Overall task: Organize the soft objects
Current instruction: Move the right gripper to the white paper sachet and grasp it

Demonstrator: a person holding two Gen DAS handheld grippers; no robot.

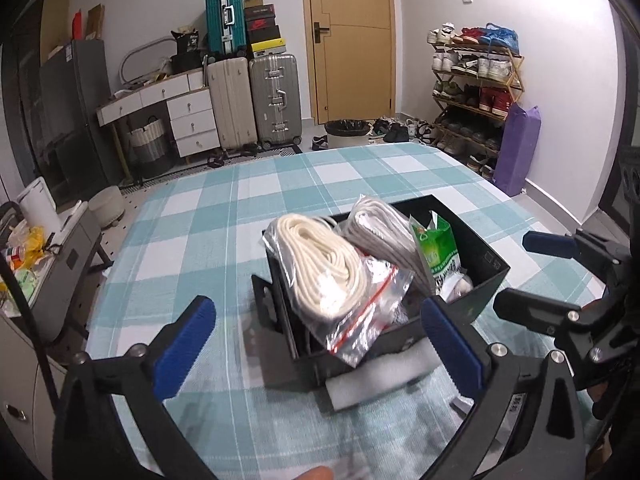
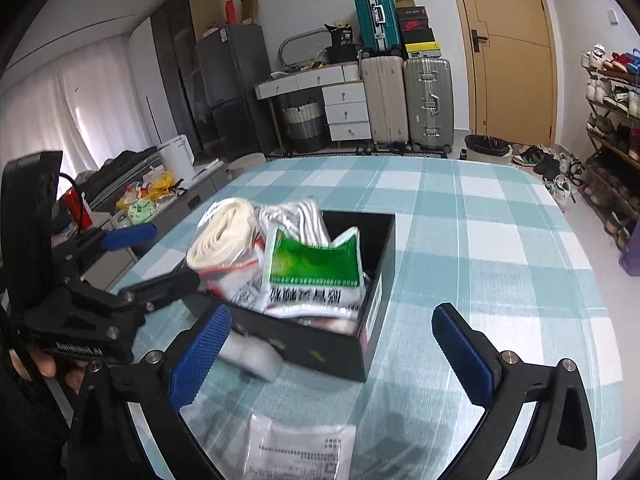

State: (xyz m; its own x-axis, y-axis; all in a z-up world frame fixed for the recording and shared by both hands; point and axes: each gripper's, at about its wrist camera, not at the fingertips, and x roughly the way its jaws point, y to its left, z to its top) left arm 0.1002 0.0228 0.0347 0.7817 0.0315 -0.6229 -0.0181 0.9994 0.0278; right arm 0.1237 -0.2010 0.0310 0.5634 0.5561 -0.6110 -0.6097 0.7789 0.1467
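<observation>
A black box (image 1: 488, 276) (image 2: 376, 300) sits on the teal checked bed. It holds a clear bag of cream rope (image 1: 320, 264) (image 2: 222, 232), a bag of grey-white rope (image 1: 380, 228) (image 2: 292, 212) and a green-and-white packet (image 1: 436, 252) (image 2: 316, 276). My left gripper (image 1: 318, 306) (image 2: 172, 254) stands open just short of the box's near-left side, pads touching nothing. My right gripper (image 2: 331, 312) (image 1: 511, 272) is open too, in front of the box's near side. A white foam piece (image 1: 376, 376) (image 2: 252, 356) lies against the box.
A flat clear packet with a printed label (image 2: 300, 448) lies on the checked sheet (image 2: 500, 240) just below my right gripper. Suitcases (image 1: 256, 100), a white drawer desk (image 1: 188, 120), a shoe rack (image 1: 476, 88) and a door stand beyond the bed's far edge.
</observation>
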